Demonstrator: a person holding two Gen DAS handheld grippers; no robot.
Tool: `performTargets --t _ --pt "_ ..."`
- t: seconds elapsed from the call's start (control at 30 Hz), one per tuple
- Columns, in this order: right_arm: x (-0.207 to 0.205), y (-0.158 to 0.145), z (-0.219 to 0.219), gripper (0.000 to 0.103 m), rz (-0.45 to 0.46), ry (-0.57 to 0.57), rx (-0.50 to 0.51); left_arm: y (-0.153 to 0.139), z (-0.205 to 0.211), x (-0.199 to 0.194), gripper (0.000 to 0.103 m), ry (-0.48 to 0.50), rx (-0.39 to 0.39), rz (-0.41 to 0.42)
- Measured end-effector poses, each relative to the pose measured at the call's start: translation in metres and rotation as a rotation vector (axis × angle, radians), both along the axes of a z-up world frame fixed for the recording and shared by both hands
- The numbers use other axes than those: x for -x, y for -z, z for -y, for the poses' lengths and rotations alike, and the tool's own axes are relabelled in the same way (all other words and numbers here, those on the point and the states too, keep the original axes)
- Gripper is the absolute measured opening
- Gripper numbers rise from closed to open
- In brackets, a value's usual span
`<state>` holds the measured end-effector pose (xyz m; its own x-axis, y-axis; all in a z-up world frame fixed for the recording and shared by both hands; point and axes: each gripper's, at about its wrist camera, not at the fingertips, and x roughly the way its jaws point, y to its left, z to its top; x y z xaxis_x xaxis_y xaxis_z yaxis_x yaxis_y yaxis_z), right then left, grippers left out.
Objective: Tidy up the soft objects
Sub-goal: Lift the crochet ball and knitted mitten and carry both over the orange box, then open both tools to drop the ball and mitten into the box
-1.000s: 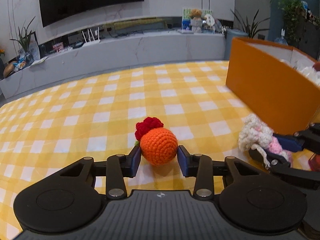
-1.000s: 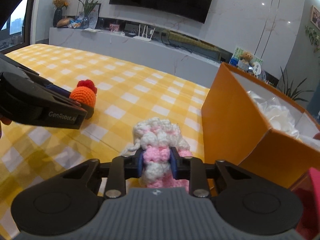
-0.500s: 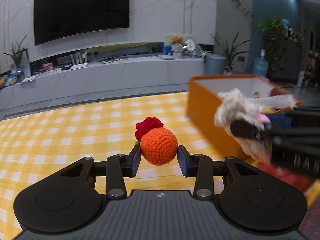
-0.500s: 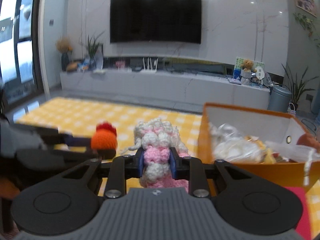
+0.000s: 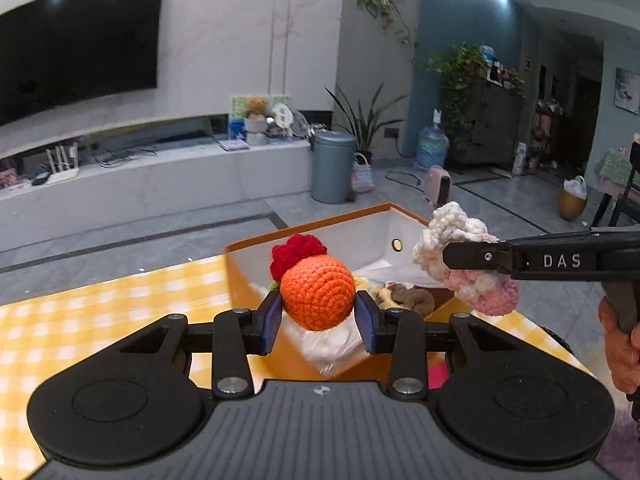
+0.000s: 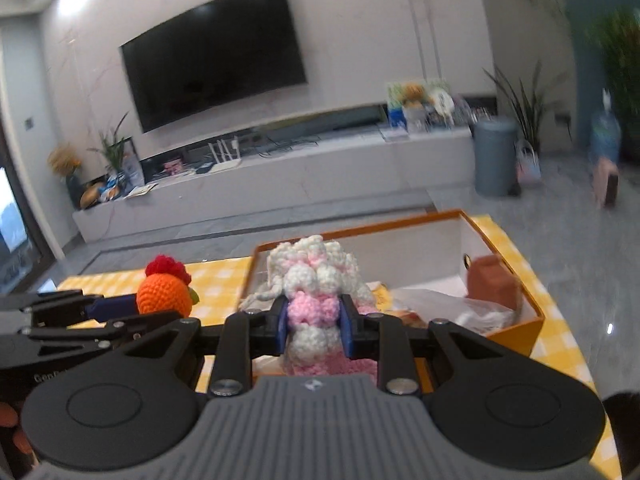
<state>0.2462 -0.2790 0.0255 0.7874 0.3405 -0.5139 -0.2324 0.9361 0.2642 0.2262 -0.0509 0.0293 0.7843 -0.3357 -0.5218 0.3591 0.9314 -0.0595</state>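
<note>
A: Largest item first: the desk (image 5: pixel 100 312), covered in a yellow-and-white checked cloth. On it stands an orange box (image 6: pixel 516 326), rectangular, open-topped, with white inner walls and a round hole in its far end wall.

B: Contents of the box?

A: Crinkled clear wrapping over pale items, plus a brown block (image 6: pixel 494 282) near the right wall. Finer detail is blurred.

B: Position of the left gripper (image 5: pixel 318 316)?

A: It is raised above the near left corner of the box. Its blue pads are clamped on the two sides of the orange crochet ball (image 5: pixel 318 296). The ball is round, tightly stitched yarn, with a red ruffled tuft on top and a small green bit at its edge. It sits fully between the fingers, clear of the desk.

B: And the right gripper (image 6: pixel 314 322)?

A: Also raised, over the near end of the box, just beside the left one. Its pads are squeezed onto the pink middle of the pink-and-white crochet toy (image 6: pixel 316 288). The toy is lumpy, built of bobble stitches, white on top, pink lower down, with a loose white cord hanging at its left. A hand (image 5: pixel 622 344) grips the handle of this gripper.
</note>
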Motion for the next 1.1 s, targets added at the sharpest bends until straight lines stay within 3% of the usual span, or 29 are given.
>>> performTargets --t 0.13,0.27,0.43,0.63,0.93,0.97,1.03,1.1 --pt "-0.033 0.006 0.011 0.024 -0.031 0.018 0.059 0.007 0.015 -0.039 0.045 0.034 0.028 -0.049" --pt "-0.068 0.019 0.021 0.025 -0.104 0.014 0.020 0.019 0.024 -0.071 0.045 0.055 0.003 -0.094" --pt "-0.107 0.038 0.016 0.025 -0.154 0.022 0.066 0.038 0.030 -0.105 0.045 0.053 0.012 -0.165" --pt "-0.139 0.061 0.006 0.026 -0.186 0.031 0.162 0.059 0.031 -0.118 0.045 0.031 0.002 -0.204" --pt "-0.138 0.073 0.001 0.033 -0.204 0.004 0.217 0.070 0.022 -0.120 0.046 0.000 0.014 -0.248" --pt "-0.137 0.072 0.000 0.035 -0.203 -0.003 0.219 0.069 0.021 -0.119 0.048 -0.011 0.015 -0.243" --pt "-0.135 0.070 0.000 0.038 -0.206 -0.016 0.216 0.064 0.018 -0.115 0.064 -0.020 0.011 -0.221" --pt "-0.130 0.067 -0.002 0.047 -0.208 -0.035 0.209 0.057 0.016 -0.109 0.072 -0.023 0.014 -0.196"
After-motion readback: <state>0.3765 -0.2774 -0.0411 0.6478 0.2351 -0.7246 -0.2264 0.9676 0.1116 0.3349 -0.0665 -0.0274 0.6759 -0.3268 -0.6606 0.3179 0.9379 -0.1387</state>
